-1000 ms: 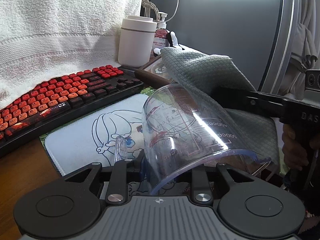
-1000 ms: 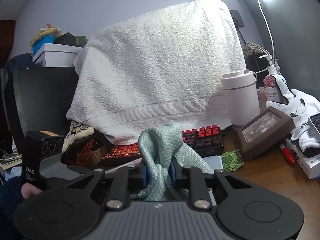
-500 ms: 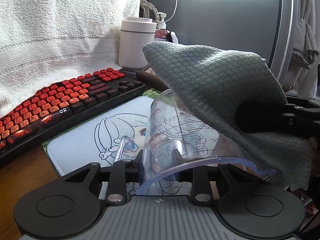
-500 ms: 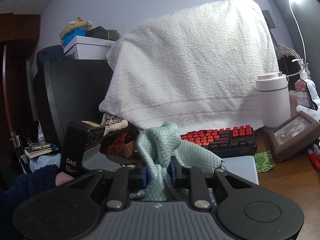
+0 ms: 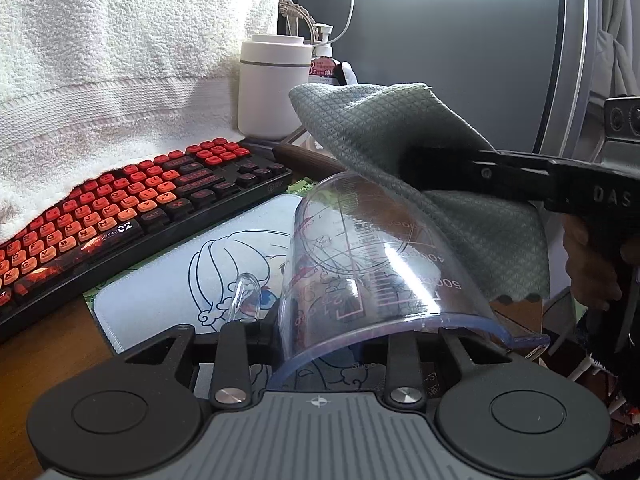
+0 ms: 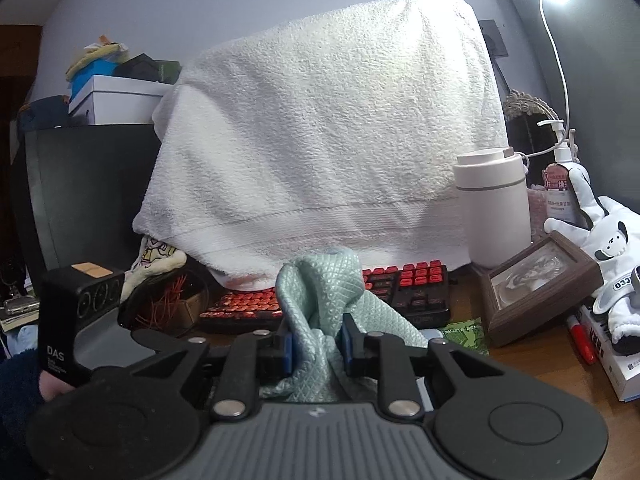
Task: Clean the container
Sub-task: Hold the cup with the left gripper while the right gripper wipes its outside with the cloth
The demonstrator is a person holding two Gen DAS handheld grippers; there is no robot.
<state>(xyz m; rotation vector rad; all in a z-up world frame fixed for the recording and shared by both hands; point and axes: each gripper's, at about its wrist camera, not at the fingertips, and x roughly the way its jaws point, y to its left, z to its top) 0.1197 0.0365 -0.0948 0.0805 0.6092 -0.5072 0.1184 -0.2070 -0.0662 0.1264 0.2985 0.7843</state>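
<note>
A clear plastic measuring cup [image 5: 360,264] with printed marks lies on its side in my left gripper [image 5: 324,320], which is shut on its rim, with its clear handle [image 5: 246,292] to the left. My right gripper [image 6: 316,338] is shut on a grey-green waffle cloth [image 6: 324,296]. In the left wrist view the cloth [image 5: 420,168] drapes over the cup's upper far side, and the right gripper [image 5: 416,168] comes in from the right above the cup.
A red and black keyboard [image 5: 120,220] and a printed white mouse pad [image 5: 192,276] lie on the wooden desk. A white towel [image 6: 320,136] covers the monitor. A white canister [image 5: 272,88], pump bottle [image 6: 560,184], picture frame [image 6: 536,280] and plush toy [image 6: 608,248] stand at the right.
The cloth in the right gripper swept up over the cup's top, then drew back to the right. The cup stayed in the left gripper, tilting slightly.
</note>
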